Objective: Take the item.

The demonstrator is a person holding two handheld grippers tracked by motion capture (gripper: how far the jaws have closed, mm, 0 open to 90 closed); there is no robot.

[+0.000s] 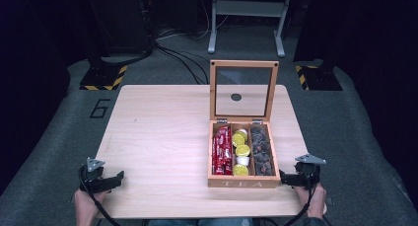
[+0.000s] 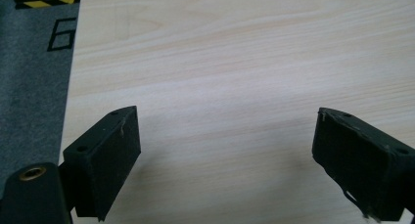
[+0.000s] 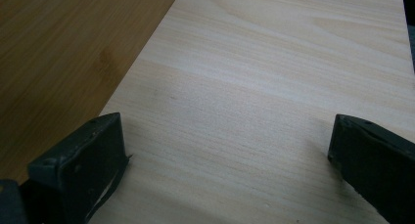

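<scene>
**Both jaws spread wide over bare wood, tea box open at the right**

Jaws on both grippers stand wide apart with nothing between them. In the left gripper view the left gripper (image 2: 225, 150) looks down on plain light wood, near the left edge where grey carpet (image 2: 29, 87) begins. In the right gripper view the right gripper (image 3: 227, 155) hangs over the same light wood, with the darker side wall of the box just beside its left jaw.

From the high view, the surface (image 1: 157, 137) is a pale wooden top on the carpeted floor. The left gripper (image 1: 101, 179) sits at the near left corner, the right gripper (image 1: 298, 176) at the near right edge, close to the box's front right corner.

The tea box (image 1: 241, 182) stands on the right half of the surface, its long axis running away from the person, the lettered front wall facing them. Its glass lid (image 1: 243, 90) stands upright at the far side. Three lengthwise compartments hold red packets (image 1: 222, 150) on the left, yellow and white round capsules (image 1: 241, 151) in the middle, and dark pieces (image 1: 261, 151) on the right.
</scene>
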